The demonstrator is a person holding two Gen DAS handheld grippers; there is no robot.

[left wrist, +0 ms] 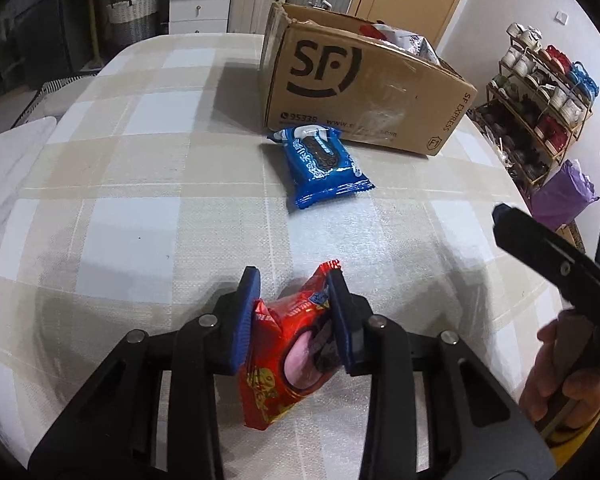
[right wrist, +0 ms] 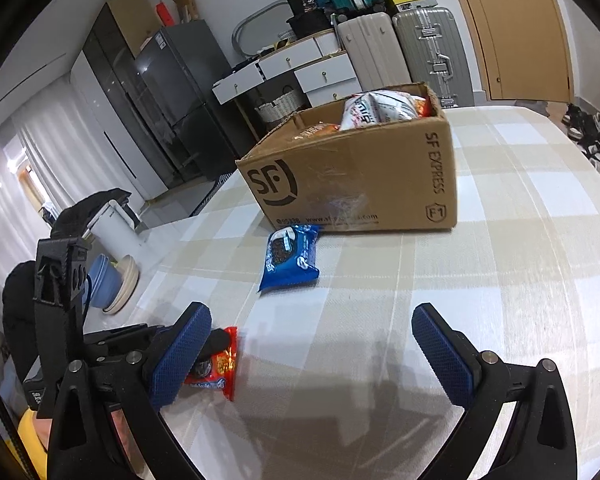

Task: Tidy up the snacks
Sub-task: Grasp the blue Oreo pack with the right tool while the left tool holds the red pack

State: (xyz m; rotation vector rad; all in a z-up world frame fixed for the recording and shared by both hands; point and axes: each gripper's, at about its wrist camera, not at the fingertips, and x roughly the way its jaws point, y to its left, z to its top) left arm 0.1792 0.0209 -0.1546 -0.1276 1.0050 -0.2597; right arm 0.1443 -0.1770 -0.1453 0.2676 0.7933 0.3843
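My left gripper (left wrist: 294, 282) is shut on a red snack packet (left wrist: 276, 364), its blue pads pinching the packet's upper part just above the checked tablecloth (left wrist: 140, 200). In the right wrist view the same red packet (right wrist: 222, 372) shows at lower left, partly hidden by my own finger. A blue cookie packet (left wrist: 320, 166) (right wrist: 290, 258) lies flat on the table in front of an open cardboard SF box (left wrist: 360, 92) (right wrist: 352, 184) that holds several snack bags. My right gripper (right wrist: 312, 320) hovers open over bare cloth with nothing between its fingers.
A shoe rack (left wrist: 540, 92) and a purple bag (left wrist: 560, 196) stand past the table's right edge. Beyond the left edge are a white bin (right wrist: 116, 224) and stacked bowls (right wrist: 108, 284) on the floor. Suitcases (right wrist: 432, 48), drawers and a fridge (right wrist: 168, 92) line the far wall.
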